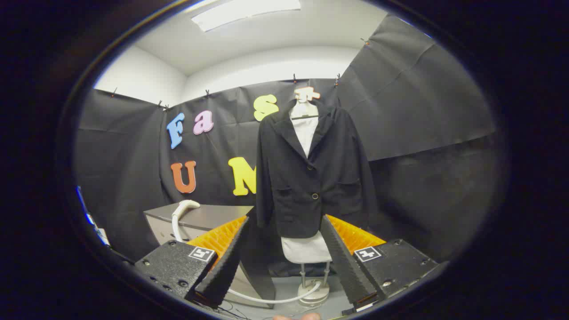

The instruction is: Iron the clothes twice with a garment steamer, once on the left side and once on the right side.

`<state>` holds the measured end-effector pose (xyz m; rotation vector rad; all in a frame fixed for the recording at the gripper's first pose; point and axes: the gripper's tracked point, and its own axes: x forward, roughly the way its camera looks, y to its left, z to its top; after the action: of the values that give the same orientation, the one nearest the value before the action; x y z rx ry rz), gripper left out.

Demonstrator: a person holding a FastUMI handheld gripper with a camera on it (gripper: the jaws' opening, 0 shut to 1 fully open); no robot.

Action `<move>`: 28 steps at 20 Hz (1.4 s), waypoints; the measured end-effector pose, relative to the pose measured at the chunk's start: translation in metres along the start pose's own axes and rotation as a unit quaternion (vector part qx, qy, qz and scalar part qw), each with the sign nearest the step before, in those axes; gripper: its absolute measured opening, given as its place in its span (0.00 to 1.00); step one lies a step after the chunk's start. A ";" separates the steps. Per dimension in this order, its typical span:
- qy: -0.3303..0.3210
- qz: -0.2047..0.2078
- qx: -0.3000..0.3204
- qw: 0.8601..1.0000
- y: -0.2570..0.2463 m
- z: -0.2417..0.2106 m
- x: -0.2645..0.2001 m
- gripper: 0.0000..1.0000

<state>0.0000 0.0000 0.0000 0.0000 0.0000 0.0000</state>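
Both fingers of the gripper [284,258] stand spread apart, holding nothing. Beyond them a black blazer [311,173] hangs on a mannequin stand [313,291]. Left of the blazer, the white steamer handle [183,211] rests on a grey cabinet [213,215]. It looks rigid and light; its trailing hose [266,300] will drag, so grip mid-handle.

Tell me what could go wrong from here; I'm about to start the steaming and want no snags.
1. The hand-held gripper is open and empty; the steamer head lies on the grey table off to one side, so a hasty grab may miss it.
2. The white hose trails across the floor to the base and could tug.
3. The black jacket hangs loosely and may swing.
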 end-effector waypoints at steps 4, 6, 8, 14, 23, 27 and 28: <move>-0.001 -0.011 0.002 1.000 -0.002 0.004 -0.001 0.99; -0.003 -0.014 0.004 1.000 -0.002 0.005 -0.004 0.99; -0.002 -0.016 0.006 1.000 0.000 0.004 -0.006 0.99; 0.003 -0.019 0.006 1.000 0.009 0.000 -0.003 0.99; 0.024 -0.006 -0.003 1.000 0.062 -0.016 0.012 0.99; 0.041 0.013 -0.013 0.999 0.121 -0.031 0.030 0.99; 0.047 0.013 -0.016 0.999 0.133 -0.037 0.039 0.99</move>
<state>0.0386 0.1334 -0.0368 -0.0313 0.0939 0.0267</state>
